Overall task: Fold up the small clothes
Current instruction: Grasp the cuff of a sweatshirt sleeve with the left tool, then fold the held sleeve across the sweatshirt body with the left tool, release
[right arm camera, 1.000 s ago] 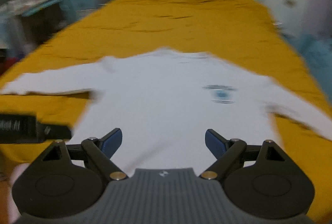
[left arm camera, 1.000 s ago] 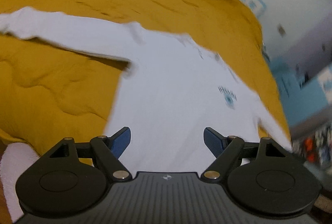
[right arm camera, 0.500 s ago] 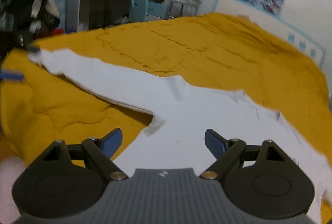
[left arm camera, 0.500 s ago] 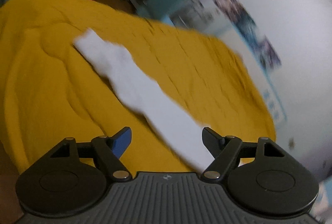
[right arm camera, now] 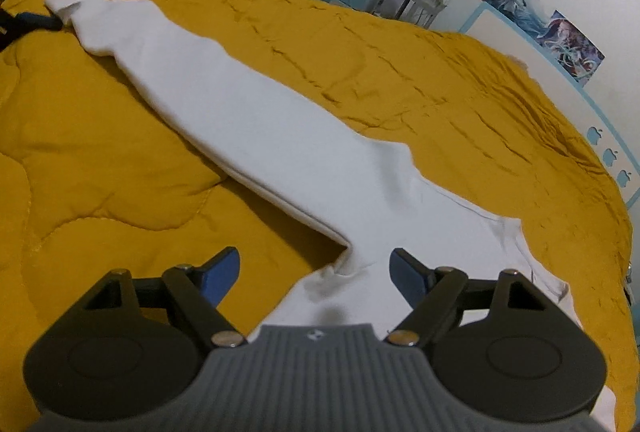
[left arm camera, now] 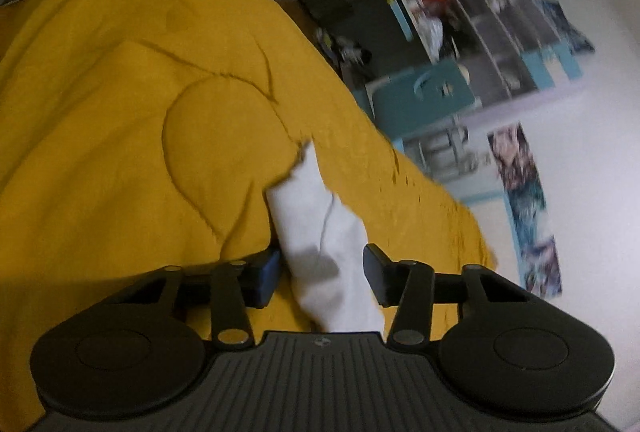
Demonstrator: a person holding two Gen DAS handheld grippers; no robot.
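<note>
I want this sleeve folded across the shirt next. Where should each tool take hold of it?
Left tool: the sleeve cuff end, already between its closing fingers. Right tool: the armpit seam, approached from the hem side, since the sleeve lies flat and straight between those points.

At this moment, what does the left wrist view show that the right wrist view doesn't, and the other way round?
Only the left wrist view shows the left gripper up close: its jaws, just closing, straddle the sleeve cuff, with a gap showing on the right side. Only the right wrist view shows the sleeve's full length, the armpit and part of the shirt body, with the right gripper open at the armpit. Both show the white shirt's sleeve on the yellow quilt.
</note>
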